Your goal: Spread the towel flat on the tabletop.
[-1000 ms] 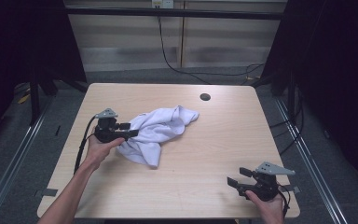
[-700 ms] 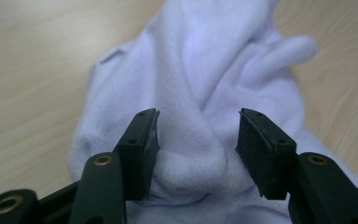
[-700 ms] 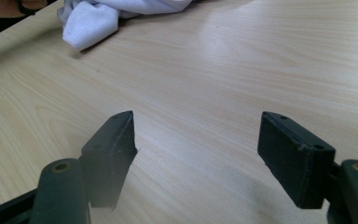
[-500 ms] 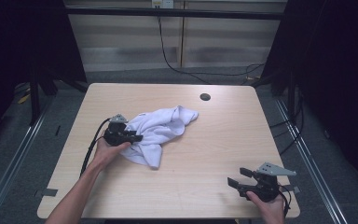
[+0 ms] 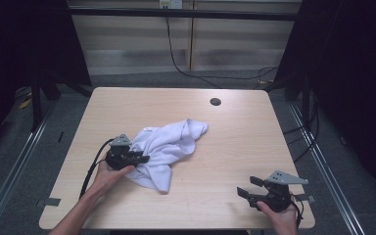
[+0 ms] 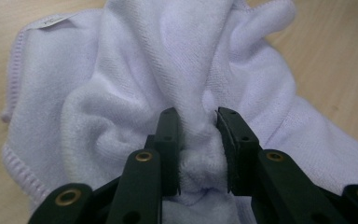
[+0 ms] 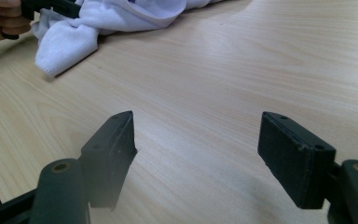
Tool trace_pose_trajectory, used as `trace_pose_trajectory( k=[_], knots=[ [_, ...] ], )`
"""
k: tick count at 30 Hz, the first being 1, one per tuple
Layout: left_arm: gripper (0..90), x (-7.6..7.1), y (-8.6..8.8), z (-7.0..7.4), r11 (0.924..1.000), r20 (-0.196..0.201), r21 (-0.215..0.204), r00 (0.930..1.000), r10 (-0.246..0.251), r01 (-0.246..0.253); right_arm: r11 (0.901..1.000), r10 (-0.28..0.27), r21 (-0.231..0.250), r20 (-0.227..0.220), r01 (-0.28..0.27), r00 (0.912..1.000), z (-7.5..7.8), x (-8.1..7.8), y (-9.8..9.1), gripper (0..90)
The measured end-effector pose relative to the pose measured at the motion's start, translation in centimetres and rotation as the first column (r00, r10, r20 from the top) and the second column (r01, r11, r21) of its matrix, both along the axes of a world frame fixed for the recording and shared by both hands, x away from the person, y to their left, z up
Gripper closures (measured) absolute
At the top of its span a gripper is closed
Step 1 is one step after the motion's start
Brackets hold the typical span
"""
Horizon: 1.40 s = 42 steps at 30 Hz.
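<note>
White terry, soft and light: the towel (image 5: pixel 169 147) lies crumpled left of the cable hole (image 5: pixel 215 102) and a little nearer to me. It will drape, sag and stretch rather than lift as one piece, and it won't slip or break. A thick fold or the stitched hem is the best place to take hold, so my pads bite more than one layer. My left tongs (image 6: pixel 198 140) have just been closing and now pinch a ridge of cloth at the towel's near-left side. My right tongs (image 7: pixel 198 158) rest spread over bare table (image 5: pixel 254 147), well apart from the towel, toward my right. Compared with a second ago, my left hand has dropped lower and come in on the towel's edge, while the towel's heap looks about the same.
</note>
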<state>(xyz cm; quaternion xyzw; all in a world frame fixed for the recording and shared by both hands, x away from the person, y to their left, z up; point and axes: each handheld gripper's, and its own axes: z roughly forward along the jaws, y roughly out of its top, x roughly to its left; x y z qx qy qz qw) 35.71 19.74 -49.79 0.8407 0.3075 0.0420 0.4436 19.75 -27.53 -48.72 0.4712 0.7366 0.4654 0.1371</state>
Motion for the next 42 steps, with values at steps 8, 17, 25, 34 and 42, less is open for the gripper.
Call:
trace_pose_trajectory(
  k=[8, 17, 25, 34, 42],
  knots=[
    [71.0, -2.5, 0.0, 0.0, 0.9997, 0.005, 0.001, 0.9997, -0.024, 0.024, 1.0, 0.001, -0.003, -0.001, -0.001, 1.0, 0.0, 0.0, 0.0, 27.0],
    [70.9, -6.1, -0.3, 0.2, 0.9965, -0.007, 0.001, 0.9965, -0.083, 0.083, 0.9994, 0.023, -0.027, -0.011, -0.023, 0.9997, -0.1, 0.0, 0.6, 27.0],
    [69.0, -9.9, -0.6, 0.6, 0.9947, -0.018, 0.005, 0.9946, -0.103, 0.103, 0.999, 0.033, -0.028, -0.015, -0.034, 0.9993, -0.1, 0.1, 1.1, 28.9],
    [53.4, -9.8, -0.6, 1.7, 0.9885, -0.019, -0.058, 0.9898, -0.141, 0.14, 0.995, 0.09, -0.042, -0.005, -0.091, 0.9959, 0.4, 0.5, 2.6, 34.9],
    [50.2, -7.7, -1.4, 4.4, 0.9871, 0.049, -0.112, 0.9928, -0.109, 0.114, 0.986, 0.157, -0.057, 0.005, -0.157, 0.9875, 0.9, 1.6, 4.5, 44.1]
  ],
)
